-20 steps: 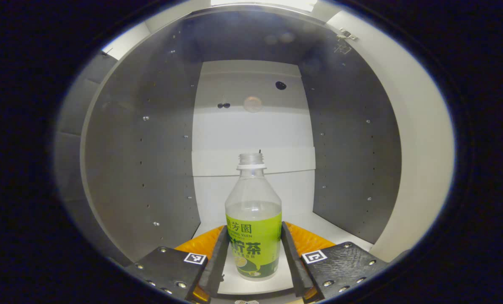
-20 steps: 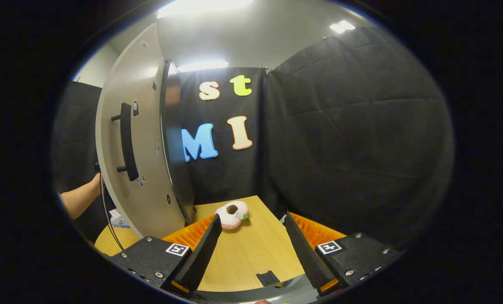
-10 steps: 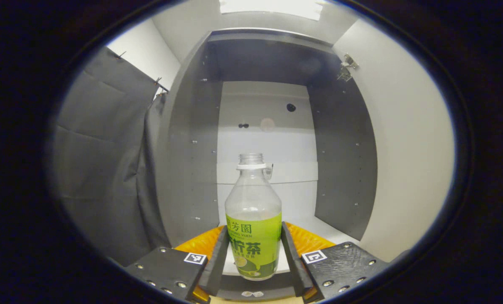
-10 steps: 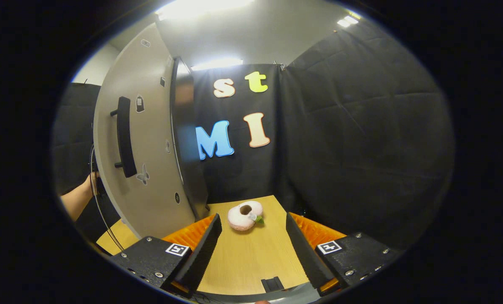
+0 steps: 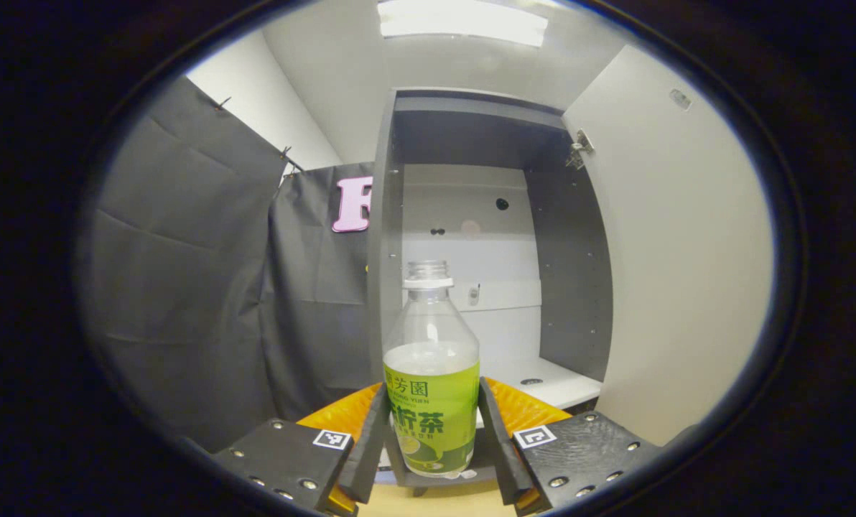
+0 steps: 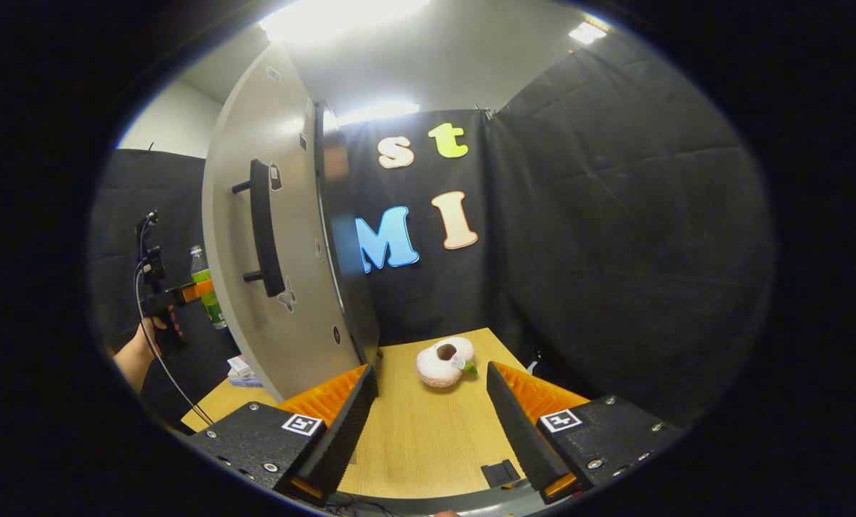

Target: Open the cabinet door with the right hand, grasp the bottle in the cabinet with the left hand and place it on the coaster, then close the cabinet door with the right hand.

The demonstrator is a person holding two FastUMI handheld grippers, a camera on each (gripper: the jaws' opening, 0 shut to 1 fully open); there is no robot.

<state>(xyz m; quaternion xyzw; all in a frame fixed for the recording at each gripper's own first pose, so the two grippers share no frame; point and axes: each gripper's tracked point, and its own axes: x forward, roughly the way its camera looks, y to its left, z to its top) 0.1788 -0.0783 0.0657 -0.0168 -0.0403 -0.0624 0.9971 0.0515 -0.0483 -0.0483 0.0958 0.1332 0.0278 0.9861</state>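
Note:
A clear, uncapped bottle [image 5: 431,373] with a green label stands upright between the fingers of my left gripper [image 5: 431,431], which is shut on its lower body. It is held in the air in front of the open cabinet [image 5: 471,237]. The cabinet door [image 5: 679,251] stands swung out at the right. In the right gripper view that bottle [image 6: 205,294] and the left gripper [image 6: 184,293] show past the door's [image 6: 284,237] outer face with its dark handle [image 6: 261,230]. My right gripper [image 6: 431,424] hovers open over the wooden table [image 6: 413,438], holding nothing.
A pink doughnut-shaped plush toy [image 6: 444,361] lies on the table behind the right gripper. A small dark clip [image 6: 501,474] sits at the table's near edge. A small packet [image 6: 241,370] lies on the table left of the door. A hand [image 6: 144,345] holds the left gripper.
The left gripper has drawn back out of the cabinet with the bottle still held; the interior now sits farther off. The right gripper view has shifted so the door and toy sit further right.

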